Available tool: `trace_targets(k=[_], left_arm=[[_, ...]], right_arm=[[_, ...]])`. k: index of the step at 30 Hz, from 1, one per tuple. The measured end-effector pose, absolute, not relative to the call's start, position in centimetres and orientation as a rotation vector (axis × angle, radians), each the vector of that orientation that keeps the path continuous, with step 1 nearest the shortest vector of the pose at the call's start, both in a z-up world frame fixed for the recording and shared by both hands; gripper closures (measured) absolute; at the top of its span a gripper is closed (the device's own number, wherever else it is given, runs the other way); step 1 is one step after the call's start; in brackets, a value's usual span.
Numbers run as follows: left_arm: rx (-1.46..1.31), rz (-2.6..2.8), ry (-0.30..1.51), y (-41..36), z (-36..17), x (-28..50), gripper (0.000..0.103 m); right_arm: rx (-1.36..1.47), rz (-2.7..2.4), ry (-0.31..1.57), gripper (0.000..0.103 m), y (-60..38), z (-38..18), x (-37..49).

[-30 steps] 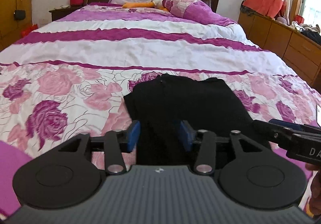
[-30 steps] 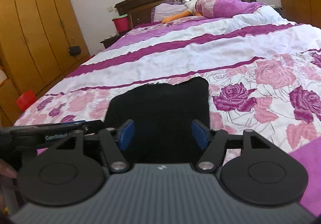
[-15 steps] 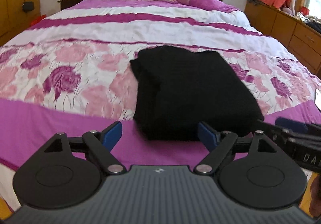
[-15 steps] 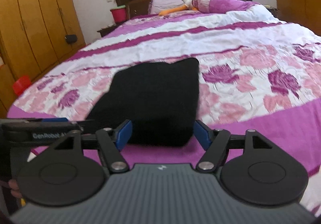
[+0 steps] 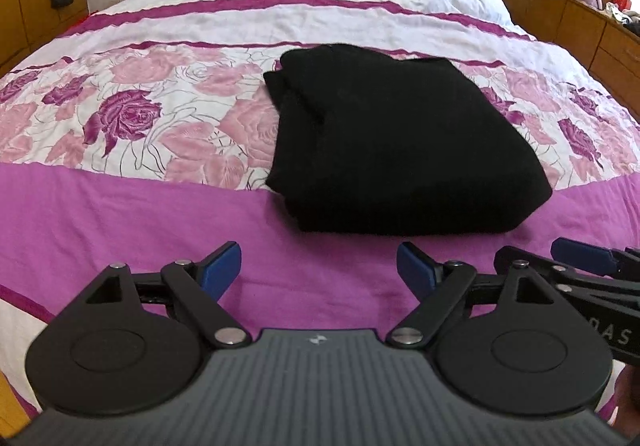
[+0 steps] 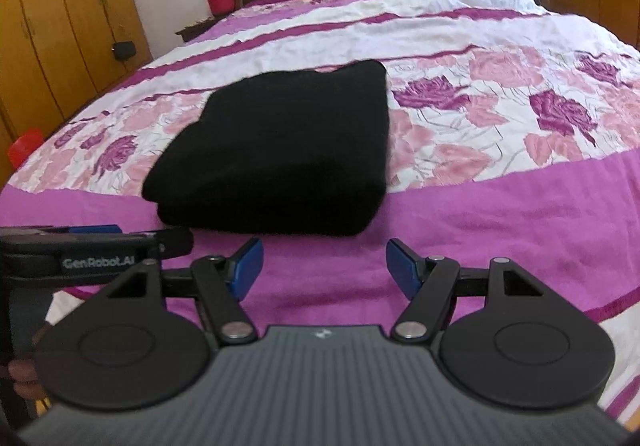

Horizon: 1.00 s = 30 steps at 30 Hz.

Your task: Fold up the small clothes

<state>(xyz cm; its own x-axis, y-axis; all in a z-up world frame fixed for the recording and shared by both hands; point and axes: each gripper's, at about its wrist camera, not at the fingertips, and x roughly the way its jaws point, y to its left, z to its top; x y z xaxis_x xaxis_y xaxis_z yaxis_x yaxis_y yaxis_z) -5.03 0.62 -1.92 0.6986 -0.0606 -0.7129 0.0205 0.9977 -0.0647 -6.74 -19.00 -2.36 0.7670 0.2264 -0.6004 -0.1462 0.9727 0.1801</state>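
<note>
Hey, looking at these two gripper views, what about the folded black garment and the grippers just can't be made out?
- Black garment: kind and number of folded layers unclear in both views; the dark fabric shows little detail, and the right wrist view is blurred.
- Its underside: hidden against the bedspread.
- Right gripper in the left wrist view: cut off by the right edge.
- Left gripper in the right wrist view: cut off by the left edge.

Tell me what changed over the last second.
Both grippers, left and right, opened wider and pulled back from the folded black knit garment, which now lies free ahead of the fingers. The garment stayed folded on the pink floral bedspread.
</note>
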Motion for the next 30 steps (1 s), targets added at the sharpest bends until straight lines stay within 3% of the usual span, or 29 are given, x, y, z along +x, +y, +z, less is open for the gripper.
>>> trace_targets(k=[30], left_arm=[[0.005,-0.055,0.778,-0.9,-2.4,-4.7,0.015]], right_arm=[[0.100,0.180,0.687,0.033,-18.8,-2.8,-6.8]])
